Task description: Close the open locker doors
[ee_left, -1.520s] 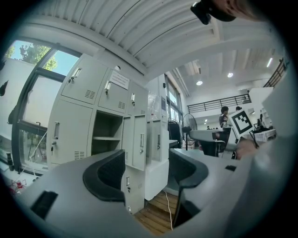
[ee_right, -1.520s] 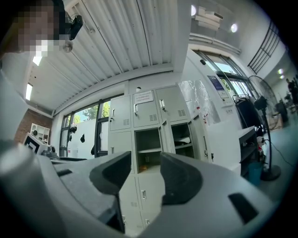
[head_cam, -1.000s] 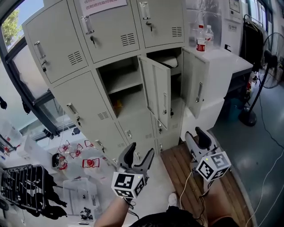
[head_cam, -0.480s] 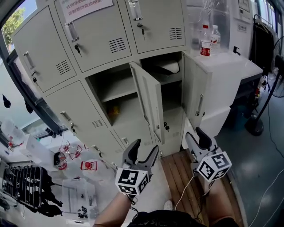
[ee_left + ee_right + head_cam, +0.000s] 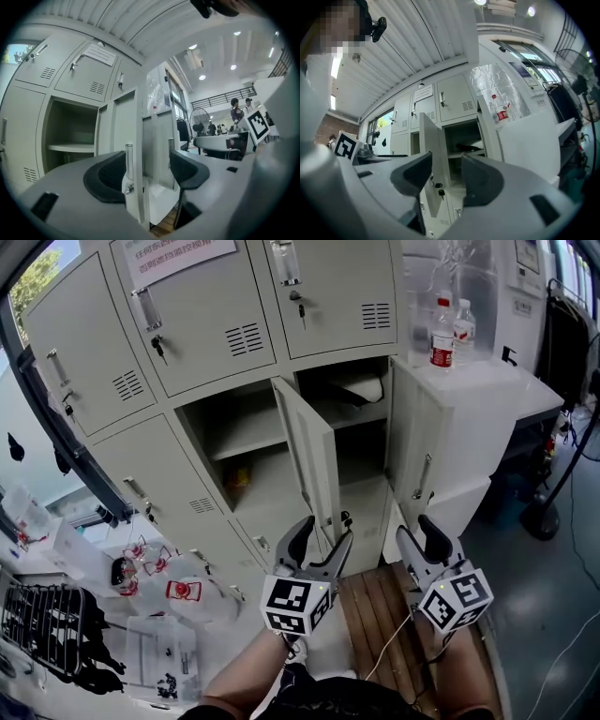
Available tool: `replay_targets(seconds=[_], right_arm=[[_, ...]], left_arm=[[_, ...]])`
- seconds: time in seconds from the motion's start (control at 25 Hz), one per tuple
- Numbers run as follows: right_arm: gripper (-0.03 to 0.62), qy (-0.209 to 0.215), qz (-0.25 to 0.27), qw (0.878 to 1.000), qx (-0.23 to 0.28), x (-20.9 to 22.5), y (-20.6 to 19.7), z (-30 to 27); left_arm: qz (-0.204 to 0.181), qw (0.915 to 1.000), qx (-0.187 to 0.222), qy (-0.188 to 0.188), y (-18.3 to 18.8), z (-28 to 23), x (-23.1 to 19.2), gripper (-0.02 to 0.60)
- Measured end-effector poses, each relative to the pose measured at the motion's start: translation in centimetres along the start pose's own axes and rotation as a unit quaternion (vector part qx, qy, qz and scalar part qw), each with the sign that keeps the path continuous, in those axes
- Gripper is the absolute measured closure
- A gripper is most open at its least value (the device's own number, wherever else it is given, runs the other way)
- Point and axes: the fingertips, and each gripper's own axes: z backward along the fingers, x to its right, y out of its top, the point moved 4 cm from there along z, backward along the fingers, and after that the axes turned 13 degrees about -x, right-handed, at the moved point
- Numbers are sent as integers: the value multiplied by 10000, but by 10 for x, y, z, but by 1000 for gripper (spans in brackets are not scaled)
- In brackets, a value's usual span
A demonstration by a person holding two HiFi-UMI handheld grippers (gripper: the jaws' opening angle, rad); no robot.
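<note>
A bank of grey lockers (image 5: 197, 329) stands ahead. Two doors hang open: the middle door (image 5: 314, 460), swung edge-on toward me, and the right door (image 5: 422, 451). Behind them are open compartments with shelves (image 5: 239, 442). My left gripper (image 5: 319, 540) is open and empty, just below the middle door's lower edge. In the left gripper view that door's edge (image 5: 133, 178) lines up between the open jaws of the left gripper (image 5: 147, 171). My right gripper (image 5: 420, 538) is open and empty below the right door. In the right gripper view the middle door (image 5: 431, 164), with keys (image 5: 439, 190) hanging from it, shows past the right gripper (image 5: 445, 176).
Two bottles (image 5: 441, 334) stand on a white cabinet (image 5: 497, 381) right of the lockers. Wooden boards (image 5: 375, 606) lie underfoot. Bags and small items (image 5: 178, 587) and a black rack (image 5: 37, 634) sit on the floor at left. A fan base (image 5: 544, 512) stands at right.
Both grippers have come closer to the lockers. The left gripper has shifted right, under the middle door's edge. Both doors are still open.
</note>
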Motion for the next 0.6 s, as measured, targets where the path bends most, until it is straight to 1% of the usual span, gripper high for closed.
replay_targets(seconds=[0.2,0.36,0.6], right_arm=[[413,-168,-55,9998,56,9,1,-4],[413,-319,-73,9994,97,12,3,-10],[413,-562,-137,9982,138,18,6,-18]], left_arm=[[-61,10000,-16,-43,5,-23,-7,298],[-54,9998,-6,-171,8,-39,-16,298],[-88,9993,-107,-345,7,-61,-24,303]])
